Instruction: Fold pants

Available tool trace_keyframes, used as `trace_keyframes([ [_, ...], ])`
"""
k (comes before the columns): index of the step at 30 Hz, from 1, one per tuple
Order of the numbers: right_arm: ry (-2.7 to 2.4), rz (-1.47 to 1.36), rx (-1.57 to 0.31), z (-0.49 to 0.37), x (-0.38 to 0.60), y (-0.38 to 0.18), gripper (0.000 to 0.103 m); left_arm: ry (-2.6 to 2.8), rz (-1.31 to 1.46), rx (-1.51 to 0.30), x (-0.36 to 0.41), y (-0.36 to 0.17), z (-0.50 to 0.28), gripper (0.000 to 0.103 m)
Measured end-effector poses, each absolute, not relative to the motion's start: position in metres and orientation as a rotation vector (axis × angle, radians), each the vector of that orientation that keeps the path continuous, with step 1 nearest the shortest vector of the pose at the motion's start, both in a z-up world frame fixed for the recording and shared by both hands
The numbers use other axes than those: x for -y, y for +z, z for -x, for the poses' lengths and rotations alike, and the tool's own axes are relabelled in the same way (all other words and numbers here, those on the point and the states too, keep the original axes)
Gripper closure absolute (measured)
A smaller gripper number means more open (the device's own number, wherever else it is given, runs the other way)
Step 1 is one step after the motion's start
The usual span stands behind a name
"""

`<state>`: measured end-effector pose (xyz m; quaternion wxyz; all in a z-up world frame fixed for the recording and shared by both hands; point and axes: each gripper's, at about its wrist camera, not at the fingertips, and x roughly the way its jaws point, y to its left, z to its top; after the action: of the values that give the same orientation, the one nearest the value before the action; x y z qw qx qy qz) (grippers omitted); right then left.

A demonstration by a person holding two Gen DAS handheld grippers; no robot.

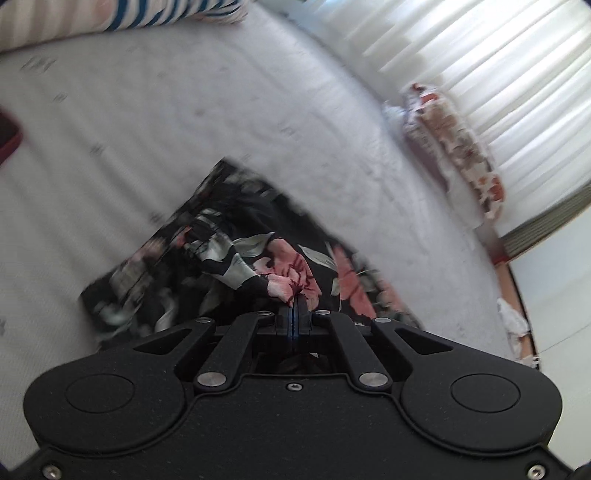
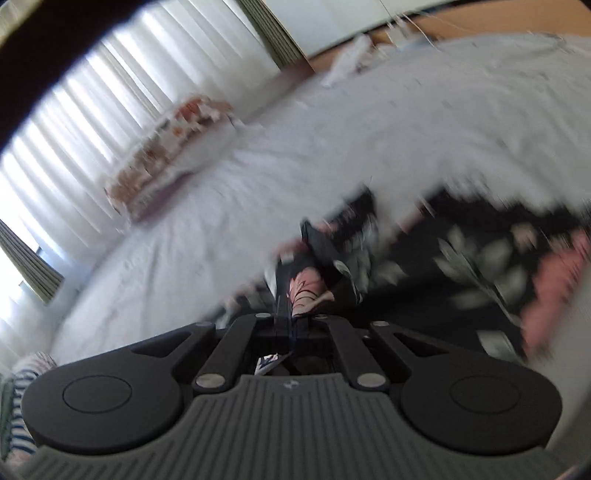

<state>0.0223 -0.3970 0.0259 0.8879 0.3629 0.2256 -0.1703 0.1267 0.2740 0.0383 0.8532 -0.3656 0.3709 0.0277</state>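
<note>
Pants [image 1: 236,258]: black cloth with pink flowers and pale leaves, lying on the white bed, partly gathered and lifted where both claws grip it; much of the print is blurred.
Left claw [image 1: 294,306]: fingers pressed together on a pink-flowered fold of the pants, with the cloth bunching up just ahead of the tips.
Right claw [image 2: 291,310]: fingers together, pinching a raised pink and black piece of the pants [image 2: 480,266]; the rest of the garment spreads to the right of it in this view.
Where the pants lie: in the left view they form a rough dark patch on the bed, one corner pointing toward the striped cloth; in the right view the far edge of the garment meets the white sheet in a ragged, blurred line.
Bed [image 1: 184,110]: white quilted cover, wrinkled, carrying everything here.
Flowered bundle [image 1: 454,147]: orange and white cloth lying along the bed's edge beside the curtains, well apart from the pants.
Curtains [image 1: 480,55]: pale, pleated, bright with daylight behind that edge.
Striped cloth [image 1: 147,14]: blue and white, at the far edge of the bed in the left view.
Dark red object [image 1: 9,138]: at the left border of the left view, cut off, kind unclear.
</note>
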Motion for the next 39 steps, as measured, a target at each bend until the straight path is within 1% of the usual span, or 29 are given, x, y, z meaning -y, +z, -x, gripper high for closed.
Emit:
trace_keyframes([
  [4, -0.386, -0.834, -0.51, -0.002, 0.392, -0.002, 0.1, 0.127, 0.707, -0.805, -0.269, 0.023, -0.11, 0.102],
  [10, -0.373, -0.829, -0.436, 0.034, 0.382, 0.016, 0.1, 0.119, 0.704, -0.76, -0.278, 0.039, -0.079, 0.102],
  [14, -0.393, -0.772, -0.484, 0.043, 0.374, 0.009, 0.099, 0.168, 0.652, -0.819, -0.279, 0.03, -0.077, 0.102],
  [15, -0.408, -0.777, -0.506, 0.043, 0.374, 0.003, 0.096, 0.183, 0.643, -0.836, -0.278, 0.024, -0.076, 0.102],
  [16, -0.424, -0.773, -0.524, 0.042, 0.374, -0.001, 0.085, 0.193, 0.632, -0.85, -0.278, 0.018, -0.076, 0.102],
  [17, -0.44, -0.756, -0.538, 0.042, 0.373, -0.004, 0.079, 0.201, 0.621, -0.859, -0.274, 0.015, -0.082, 0.102],
  [18, -0.463, -0.734, -0.549, 0.044, 0.372, -0.005, 0.065, 0.2, 0.616, -0.856, -0.274, 0.011, -0.081, 0.101],
  [22, -0.45, -0.693, -0.558, 0.058, 0.368, -0.003, 0.063, 0.193, 0.586, -0.849, -0.271, 0.011, -0.084, 0.1],
  [24, -0.462, -0.666, -0.555, 0.065, 0.368, 0.001, 0.06, 0.189, 0.57, -0.852, -0.271, 0.011, -0.084, 0.099],
  [28, -0.508, -0.623, -0.516, 0.076, 0.374, 0.014, 0.056, 0.188, 0.585, -0.847, -0.273, 0.009, -0.082, 0.099],
  [30, -0.542, -0.594, -0.498, 0.076, 0.379, 0.02, 0.055, 0.186, 0.577, -0.842, -0.272, 0.008, -0.081, 0.099],
  [32, -0.571, -0.542, -0.486, 0.069, 0.384, 0.026, 0.055, 0.186, 0.566, -0.838, -0.271, 0.007, -0.081, 0.099],
  [33, -0.582, -0.499, -0.487, 0.063, 0.385, 0.029, 0.053, 0.187, 0.564, -0.836, -0.27, 0.007, -0.081, 0.099],
  [36, -0.594, -0.352, -0.526, 0.037, 0.382, 0.029, 0.041, 0.189, 0.572, -0.83, -0.27, 0.007, -0.08, 0.099],
  [39, -0.596, -0.214, -0.585, 0.011, 0.368, 0.02, 0.041, 0.191, 0.582, -0.821, -0.271, 0.005, -0.078, 0.099],
])
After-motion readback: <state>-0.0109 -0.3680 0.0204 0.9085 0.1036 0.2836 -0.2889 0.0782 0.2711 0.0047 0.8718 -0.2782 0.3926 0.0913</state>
